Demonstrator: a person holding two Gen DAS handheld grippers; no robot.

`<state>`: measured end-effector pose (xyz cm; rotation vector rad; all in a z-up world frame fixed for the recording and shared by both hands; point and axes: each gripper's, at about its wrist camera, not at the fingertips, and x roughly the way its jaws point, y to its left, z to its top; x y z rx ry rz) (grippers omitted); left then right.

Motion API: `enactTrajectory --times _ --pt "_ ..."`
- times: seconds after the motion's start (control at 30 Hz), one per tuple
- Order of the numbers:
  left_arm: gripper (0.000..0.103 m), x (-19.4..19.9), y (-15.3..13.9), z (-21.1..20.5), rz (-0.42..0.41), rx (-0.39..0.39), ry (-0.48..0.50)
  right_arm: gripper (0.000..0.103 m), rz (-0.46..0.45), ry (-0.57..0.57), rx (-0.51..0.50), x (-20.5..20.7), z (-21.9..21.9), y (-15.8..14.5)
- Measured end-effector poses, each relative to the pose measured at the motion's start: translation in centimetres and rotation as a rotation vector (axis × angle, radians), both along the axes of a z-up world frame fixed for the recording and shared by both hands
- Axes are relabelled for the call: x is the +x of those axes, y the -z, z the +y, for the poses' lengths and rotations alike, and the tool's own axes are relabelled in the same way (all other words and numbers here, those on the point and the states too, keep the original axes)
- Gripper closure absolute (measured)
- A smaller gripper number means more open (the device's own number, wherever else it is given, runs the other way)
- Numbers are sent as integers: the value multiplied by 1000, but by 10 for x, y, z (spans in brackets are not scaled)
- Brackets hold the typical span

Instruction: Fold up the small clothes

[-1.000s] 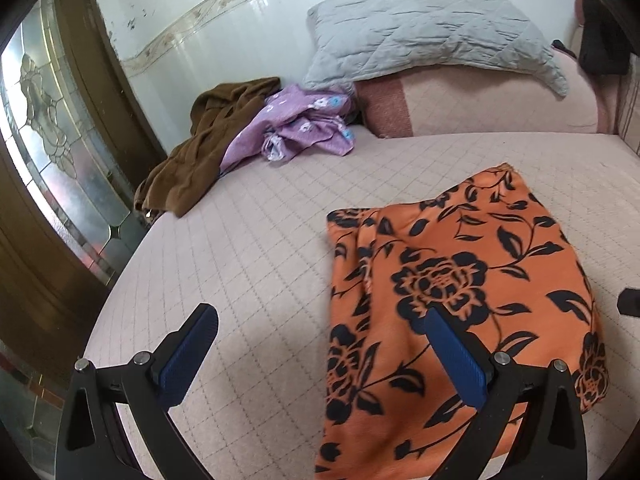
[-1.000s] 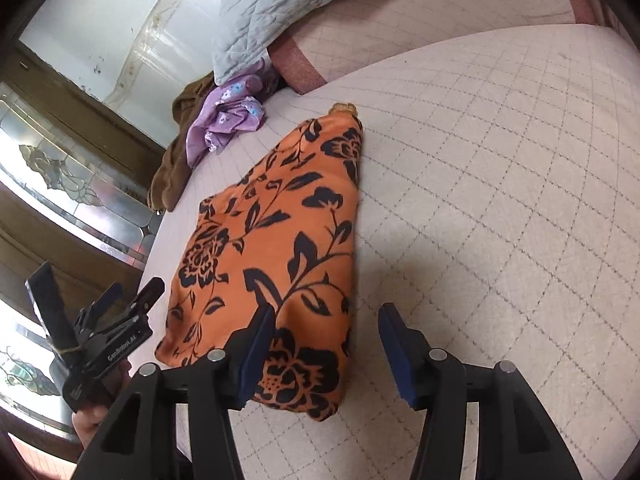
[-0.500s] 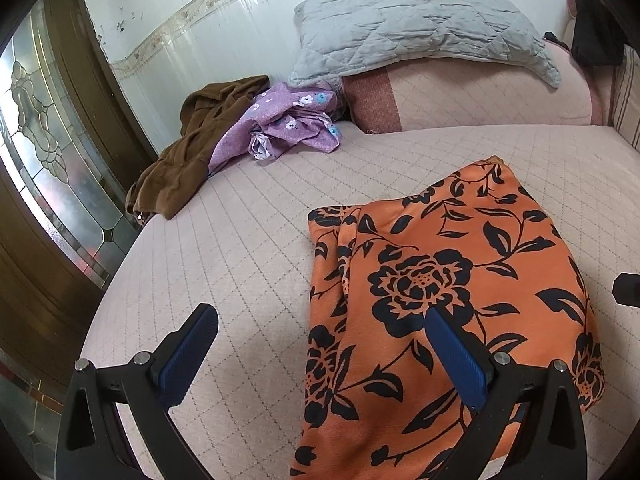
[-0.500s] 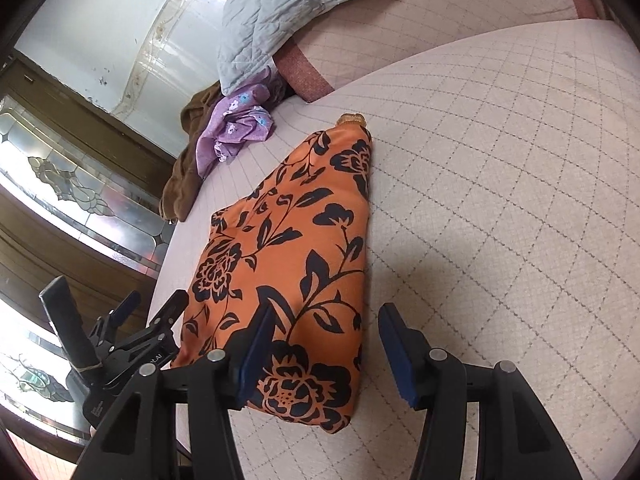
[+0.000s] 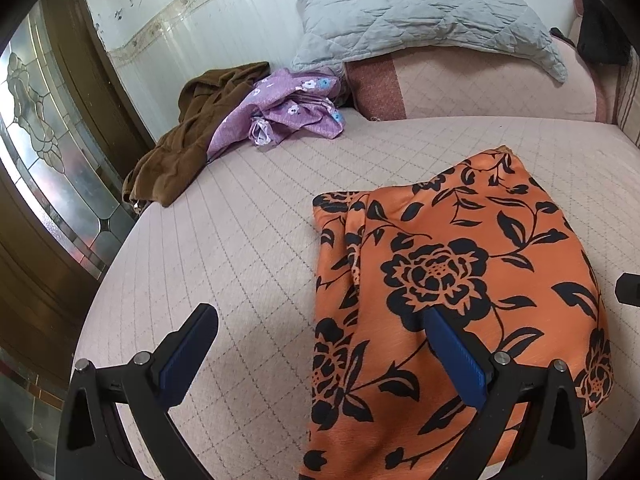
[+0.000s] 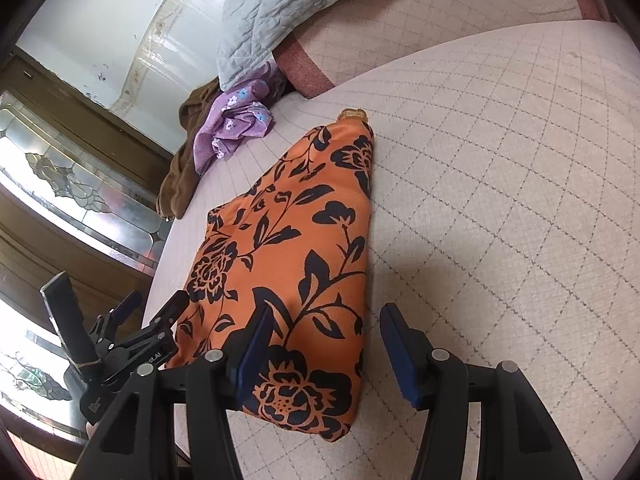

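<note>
- Surface: a bed with a pale pink quilted cover [image 5: 248, 240], stitched in a diamond grid, rounded along its near-left edge.
- Room: a white panelled wall [image 5: 208, 40] with a patterned border strip behind the bed; a brown wooden door with leaded-glass panels [image 5: 44, 152] on the left.
- Task item: an orange garment with black floral print [image 5: 460, 280], folded into a long flat shape, lying on the cover toward its near edge; in the right wrist view it [image 6: 296, 260] tapers toward the headboard end.
- Left gripper [image 5: 316, 352]: jaws spread wide, pinching nothing; its right blue pad stands over the orange cloth, its left pad over bare cover. Whether the pad touches the cloth cannot be told.
- Right gripper [image 6: 324, 344]: jaws partly spread, pinching nothing; the left pad stands over the garment's near corner, the right pad over bare cover just beside the folded edge.
- Hard to make out: the garment's near end is cut off by the frame and the gripper in the left wrist view; a small tan bit at its far tip [image 6: 352, 114] is not identifiable; a dark object [image 5: 600, 32] at the upper right edge is cropped.
- Others: a grey quilted pillow [image 5: 420, 16] leaning on a pink bolster [image 5: 480, 88]; a crumpled purple flowered garment [image 5: 288, 112] touching a brown garment [image 5: 188, 136], both well apart from the orange one.
</note>
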<state>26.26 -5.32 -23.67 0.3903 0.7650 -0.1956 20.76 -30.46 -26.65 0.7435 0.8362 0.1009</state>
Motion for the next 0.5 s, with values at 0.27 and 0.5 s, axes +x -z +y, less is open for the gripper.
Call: enactTrajectory --times 0.27,0.5 --pt "0 5 3 9 28 -13 -18 43 -9 0 0 0 3 1" --pt "0 11 6 13 68 -42 -25 43 -12 -2 0 0 4 1"
